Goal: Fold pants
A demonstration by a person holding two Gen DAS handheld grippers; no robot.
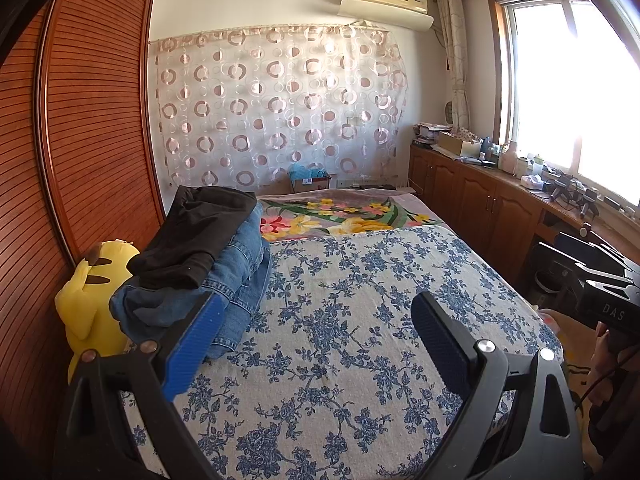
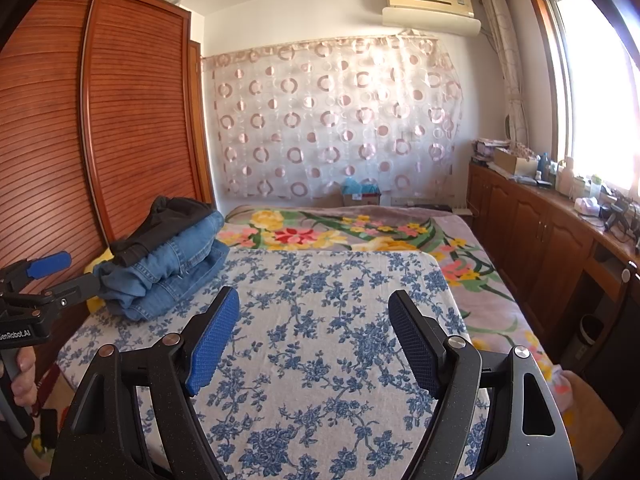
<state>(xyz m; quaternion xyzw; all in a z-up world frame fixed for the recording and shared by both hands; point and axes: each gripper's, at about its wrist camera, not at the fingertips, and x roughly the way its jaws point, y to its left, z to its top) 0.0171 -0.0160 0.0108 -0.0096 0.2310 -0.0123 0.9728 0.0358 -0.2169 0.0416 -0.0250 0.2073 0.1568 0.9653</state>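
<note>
A stack of folded blue jeans (image 1: 236, 276) with dark folded pants (image 1: 196, 232) on top lies at the left edge of the bed; it also shows in the right wrist view (image 2: 172, 272). My left gripper (image 1: 316, 336) is open and empty, its left finger just in front of the stack. It also shows at the left of the right wrist view (image 2: 60, 276). My right gripper (image 2: 314, 340) is open and empty above the blue-flowered cover (image 2: 340, 320). Part of the right gripper body shows at the right of the left wrist view.
A yellow plush toy (image 1: 92, 300) sits between the stack and the wooden wardrobe (image 1: 80, 140). A flowered blanket (image 1: 340, 212) covers the far bed end. Wooden cabinets (image 1: 480, 196) with clutter run under the window on the right.
</note>
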